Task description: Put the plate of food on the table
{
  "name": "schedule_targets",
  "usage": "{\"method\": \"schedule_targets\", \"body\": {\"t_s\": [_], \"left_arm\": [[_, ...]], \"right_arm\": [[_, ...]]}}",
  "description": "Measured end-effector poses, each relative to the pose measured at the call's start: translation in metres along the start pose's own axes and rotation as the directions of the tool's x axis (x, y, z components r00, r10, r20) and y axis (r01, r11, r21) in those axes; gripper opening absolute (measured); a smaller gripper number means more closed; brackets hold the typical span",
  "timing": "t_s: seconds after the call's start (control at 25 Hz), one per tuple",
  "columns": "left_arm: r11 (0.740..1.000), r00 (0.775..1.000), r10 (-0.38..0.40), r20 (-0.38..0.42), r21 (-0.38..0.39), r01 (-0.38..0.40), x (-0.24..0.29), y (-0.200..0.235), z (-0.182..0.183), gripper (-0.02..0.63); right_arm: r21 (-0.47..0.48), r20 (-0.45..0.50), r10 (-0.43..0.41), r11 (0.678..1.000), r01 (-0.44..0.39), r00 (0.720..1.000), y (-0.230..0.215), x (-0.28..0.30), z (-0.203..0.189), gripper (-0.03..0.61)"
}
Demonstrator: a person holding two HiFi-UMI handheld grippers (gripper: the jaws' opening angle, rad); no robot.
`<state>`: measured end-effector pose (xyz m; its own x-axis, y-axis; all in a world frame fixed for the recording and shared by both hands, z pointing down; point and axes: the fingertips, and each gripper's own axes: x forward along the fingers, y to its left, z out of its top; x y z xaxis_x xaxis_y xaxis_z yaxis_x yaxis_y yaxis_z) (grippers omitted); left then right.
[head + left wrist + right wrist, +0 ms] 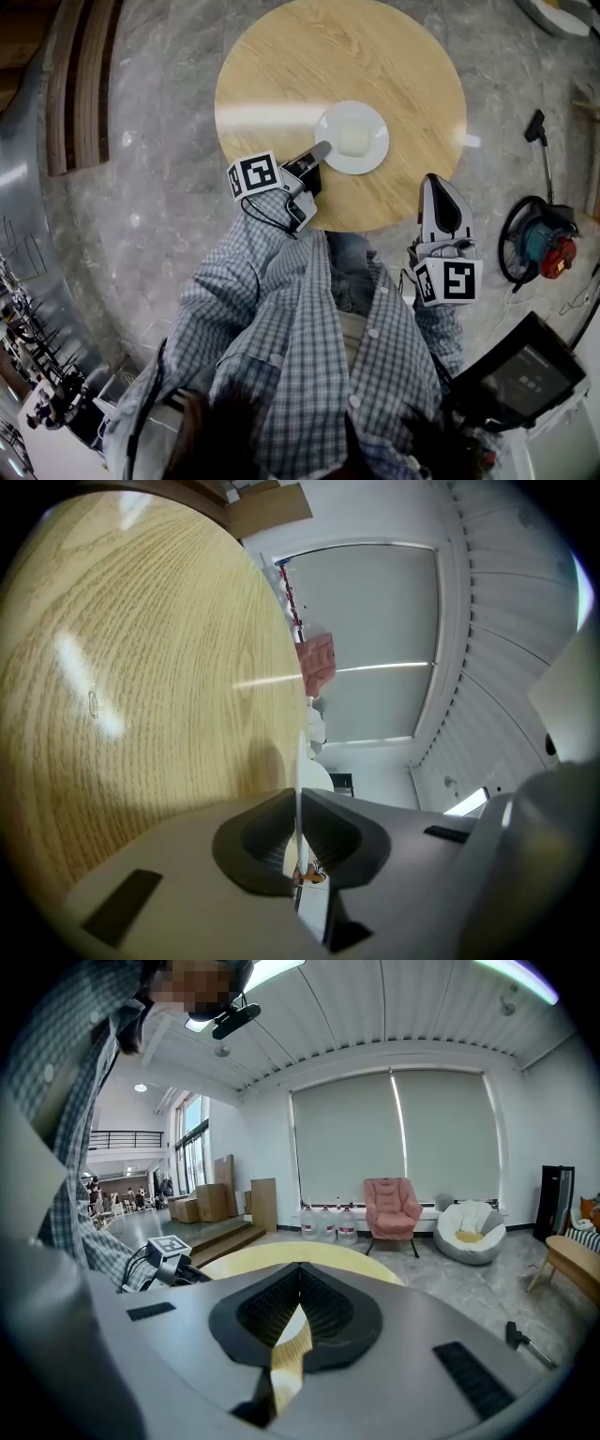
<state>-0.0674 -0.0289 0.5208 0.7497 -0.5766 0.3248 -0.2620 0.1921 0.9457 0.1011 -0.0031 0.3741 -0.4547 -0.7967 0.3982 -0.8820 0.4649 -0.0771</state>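
Plate [352, 138] over table [281, 66], rim pinched in left claw [322, 148]; right claw [439, 184] closed, empty; vacuum [544, 242] on floor [169, 187] nearby.

Pale food [353, 137] on plate [376, 155] too small for us to identify; rim at 8 o'clock hidden under left gripper [322, 148].

Grey marbled floor [141, 197], a vacuum cleaner [539, 242] lying on it. Tall windows [394, 1138] with drawn blinds, pink armchair [391, 1206] beside a white beanbag [471, 1230], ribbed white ceiling [394, 1007] above.
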Motion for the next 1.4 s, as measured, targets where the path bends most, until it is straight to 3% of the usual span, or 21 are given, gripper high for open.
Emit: {"method": "schedule_targets", "body": {"t_s": [0.36, 1.12, 1.4], "left_arm": [[0.999, 0.999, 0.044, -0.002, -0.011, -0.044, 0.021, 0.019, -0.005, 0.020], [0.994, 0.994, 0.111, -0.008, -0.024, -0.111, 0.019, 0.034, -0.008, 0.020], [0.992, 0.993, 0.121, -0.007, -0.029, -0.121, 0.018, 0.035, -0.009, 0.020]], "right_arm": [[0.020, -0.015, -0.004, 1.000, 0.004, 1.000, -0.021, 0.002, -0.018, 0.008], [0.036, -0.053, -0.001, 0.999, 0.003, 0.999, -0.018, 0.008, -0.027, 0.008], [-0.076, -0.147, 0.016, 0.997, -0.027, 0.989, -0.004, 0.019, -0.051, 0.008]]}}
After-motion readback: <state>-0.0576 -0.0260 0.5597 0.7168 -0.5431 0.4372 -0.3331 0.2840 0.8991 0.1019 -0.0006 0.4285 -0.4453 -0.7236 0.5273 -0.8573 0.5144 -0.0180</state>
